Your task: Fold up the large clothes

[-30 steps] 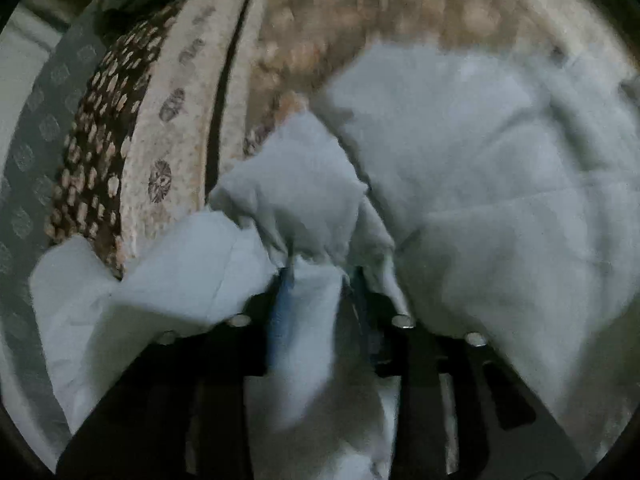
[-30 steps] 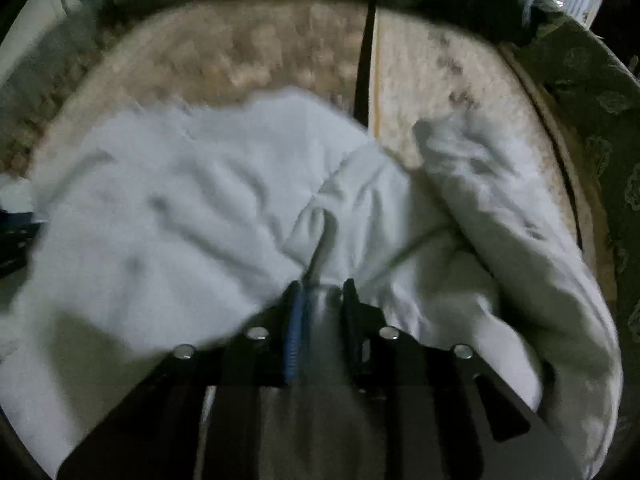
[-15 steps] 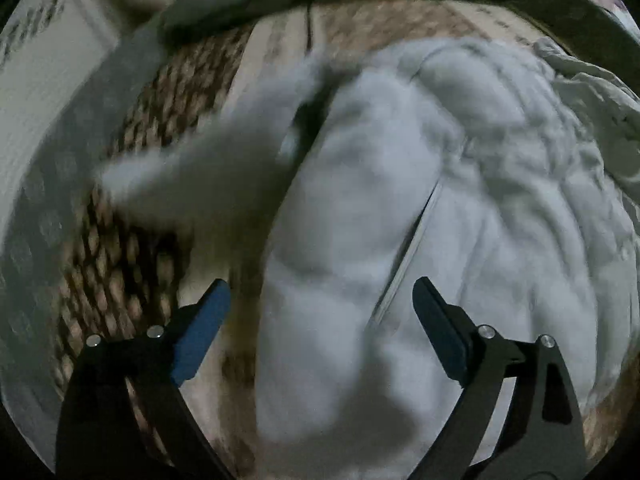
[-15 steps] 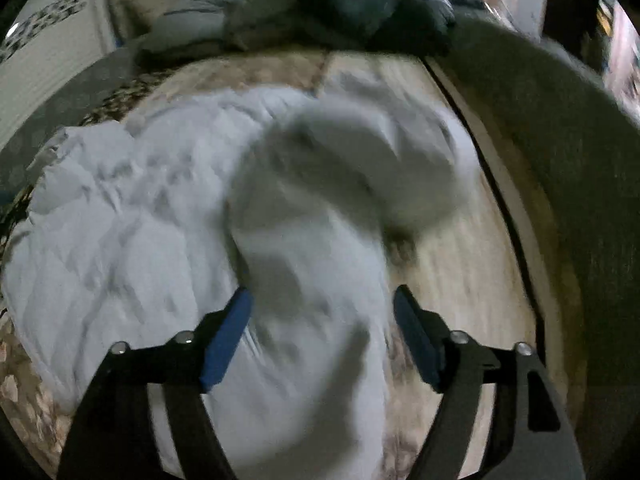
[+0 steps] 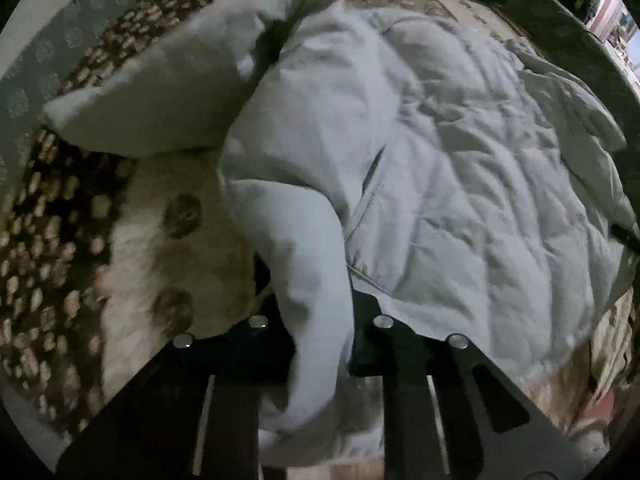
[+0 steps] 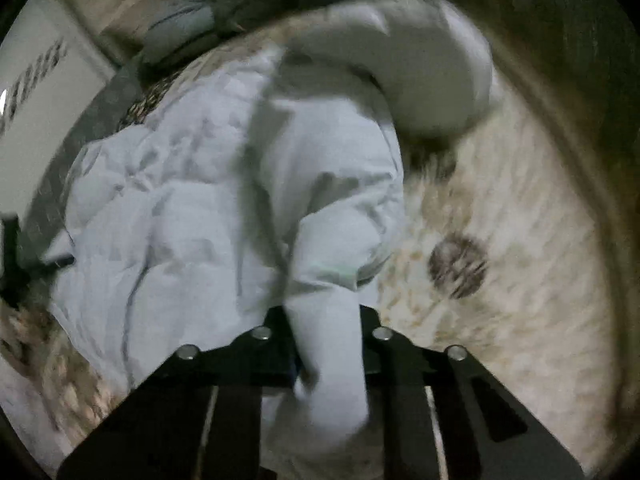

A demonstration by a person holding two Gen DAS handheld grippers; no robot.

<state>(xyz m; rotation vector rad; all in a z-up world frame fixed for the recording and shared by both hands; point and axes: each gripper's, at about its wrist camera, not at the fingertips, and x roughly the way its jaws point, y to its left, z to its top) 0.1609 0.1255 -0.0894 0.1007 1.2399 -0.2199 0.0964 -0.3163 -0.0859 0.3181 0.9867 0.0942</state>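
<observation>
A bunched hem of the pale grey quilted padded jacket point(image 5: 460, 184) is being closed on by the left gripper point(image 5: 316, 320) and the right gripper point(image 6: 328, 328), fabric pinched between both jaws. A fold is judged next: lifting together towards the far sleeves ahead.

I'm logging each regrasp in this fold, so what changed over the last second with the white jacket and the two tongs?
Both tongs let go of their first pinches, swung wide open and moved to the jacket's near corners. Now the left tongs and right tongs are closing, each on a bunched fold of the white jacket. The sleeves flopped outward. The jacket stays spread on the patterned bedspread.
</observation>
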